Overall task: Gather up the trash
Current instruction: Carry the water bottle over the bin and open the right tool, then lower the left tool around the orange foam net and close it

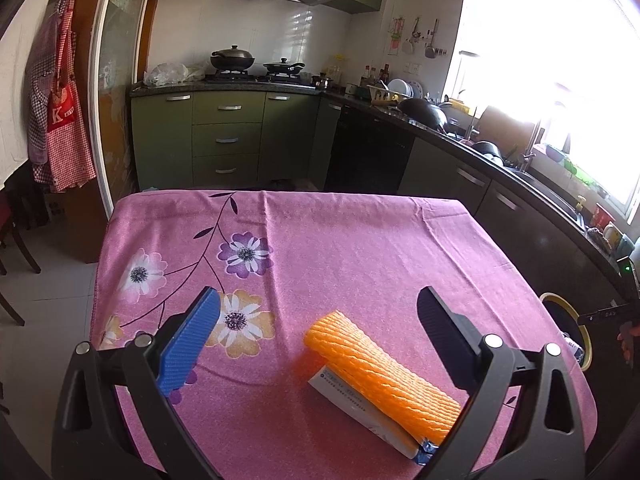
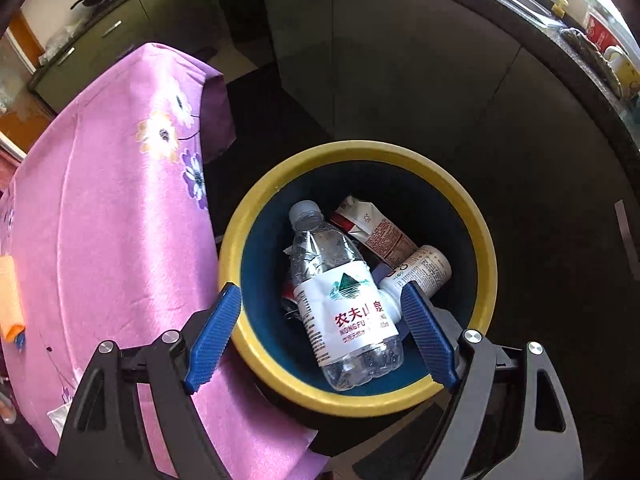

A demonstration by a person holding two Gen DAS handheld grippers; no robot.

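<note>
Left wrist view, L to R: aprons (image 1: 60,112) hang on the far left wall. Bench (image 1: 360,248) w/ pink floral cloth fills the middle. Left claw (image 1: 320,312) stands wide, nothing between its fingers; blue pad (image 1: 188,344) on one side, dark finger (image 1: 440,328) on the other. Just below and between the fingers lies an orange foam net sleeve (image 1: 384,368), resting on top of a flat white box (image 1: 352,408) near the bench's near edge; a bit of blue wrapper (image 1: 426,450) pokes out at the box's lower end. Neither finger touches them. At far right, past the bench edge, part of the yellow bin rim (image 1: 568,312) shows, w/ a person's fingertips (image 1: 626,340) at the frame edge.

Right wrist view, L to R: orange sleeve (image 2: 10,300) seen at the far left on the cloth-covered bench (image 2: 120,220). Beside the bench, on the floor, sits the trash bin (image 2: 256,216), yellow rim, dark blue inside. Right claw (image 2: 320,304) points down over it, spread wide, pads (image 2: 216,332) clear of everything. A clear water bottle (image 2: 344,304) w/ white label lies in the bin between the fingers in view, not gripped. Deeper in, to the R: a crushed carton (image 2: 376,228) and a small white bottle (image 2: 420,272). Dark cabinets (image 2: 400,60) behind.
</note>
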